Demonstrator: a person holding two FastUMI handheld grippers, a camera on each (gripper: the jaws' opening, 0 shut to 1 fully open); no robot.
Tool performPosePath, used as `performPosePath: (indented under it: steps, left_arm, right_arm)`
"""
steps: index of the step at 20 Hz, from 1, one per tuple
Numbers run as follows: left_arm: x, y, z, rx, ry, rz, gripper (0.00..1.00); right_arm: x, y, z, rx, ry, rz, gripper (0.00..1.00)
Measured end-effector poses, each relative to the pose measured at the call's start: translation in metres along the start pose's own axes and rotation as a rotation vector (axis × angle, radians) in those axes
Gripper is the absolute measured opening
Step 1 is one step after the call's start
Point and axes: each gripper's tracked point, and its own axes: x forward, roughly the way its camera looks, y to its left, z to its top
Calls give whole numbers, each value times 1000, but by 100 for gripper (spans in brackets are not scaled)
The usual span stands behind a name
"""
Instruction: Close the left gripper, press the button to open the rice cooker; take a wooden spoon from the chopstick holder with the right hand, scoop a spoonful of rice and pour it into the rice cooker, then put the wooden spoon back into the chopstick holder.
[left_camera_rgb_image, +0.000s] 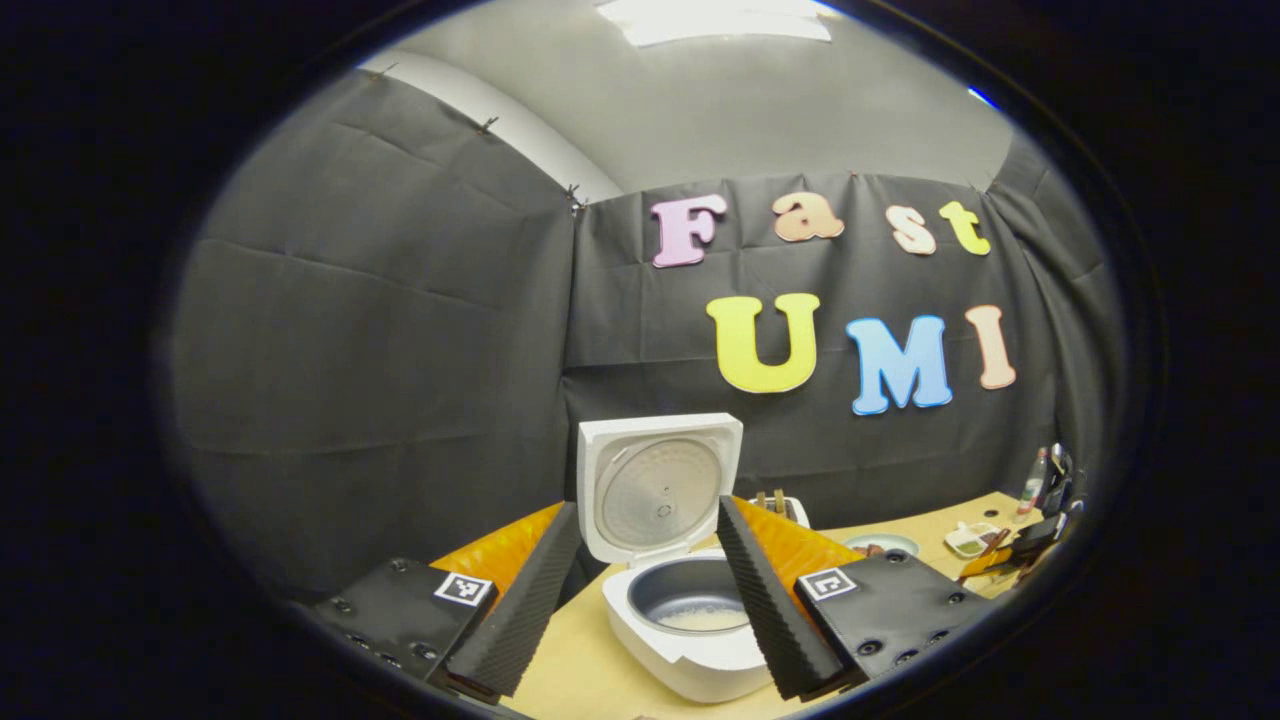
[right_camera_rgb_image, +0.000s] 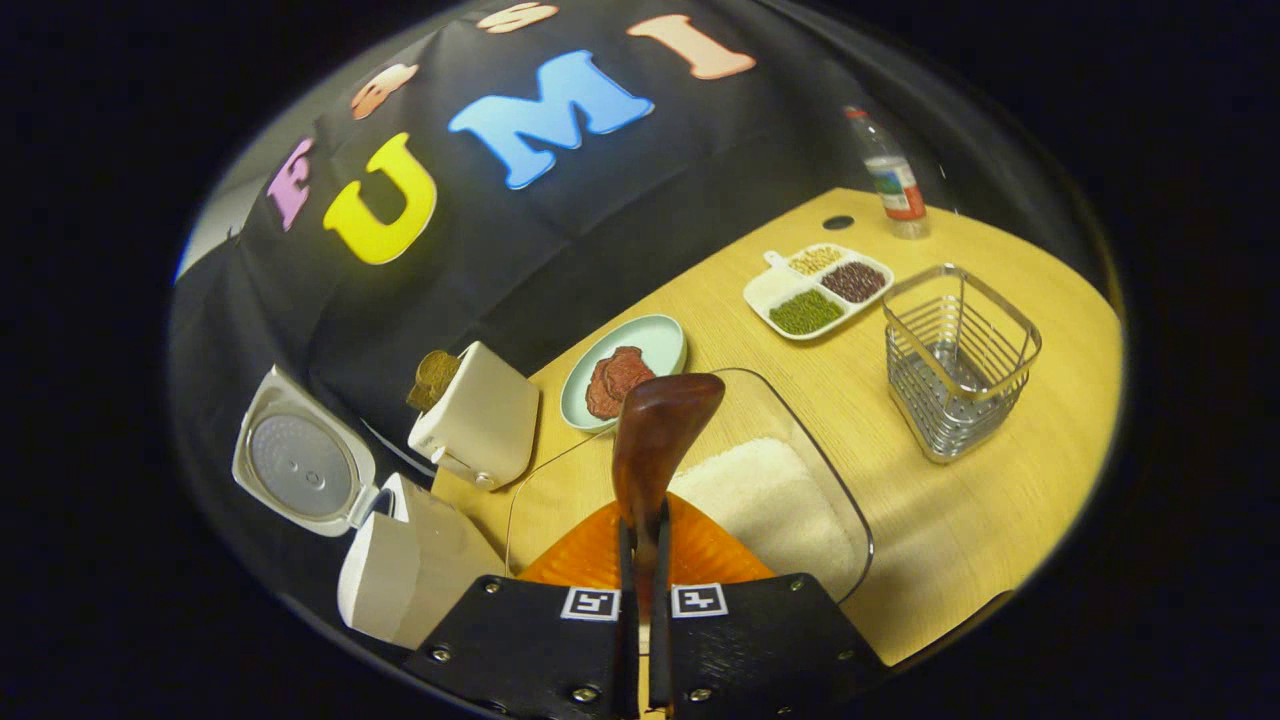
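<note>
With my right gripper (right_camera_rgb_image: 640, 560) clamped on the wooden spoon (right_camera_rgb_image: 655, 440) above the rice (right_camera_rgb_image: 765, 505) in its clear tray (right_camera_rgb_image: 850, 520), I should dip low and level — my left gripper (left_camera_rgb_image: 640, 600) hangs wide before the open rice cooker (left_camera_rgb_image: 690, 610).

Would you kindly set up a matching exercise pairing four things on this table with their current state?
Things:
1. rice cooker
2. wooden spoon
3. chopstick holder
4. clear tray

States:
A. holds white rice
B. held in the right gripper
C. lid up, some rice in the pot
D. wire basket with nothing standing in it

Pairs: 1-C, 2-B, 3-D, 4-A
</note>
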Motion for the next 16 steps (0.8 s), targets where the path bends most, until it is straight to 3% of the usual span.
performPosePath:
  steps: [4, 9, 16]
  left_arm:
    - [5, -9, 6, -1, -6, -13, 99]
    - [2, -15, 11, 11, -19, -20, 99]
    - [-2, -10, 10, -6, -26, -13, 99]
  right_arm:
    - [-4, 3, 10, 202, 24, 70, 5]
    - [-18, 8, 34, 300, -6, 122, 5]
    - [-36, 60, 60, 436, 10, 274, 5]
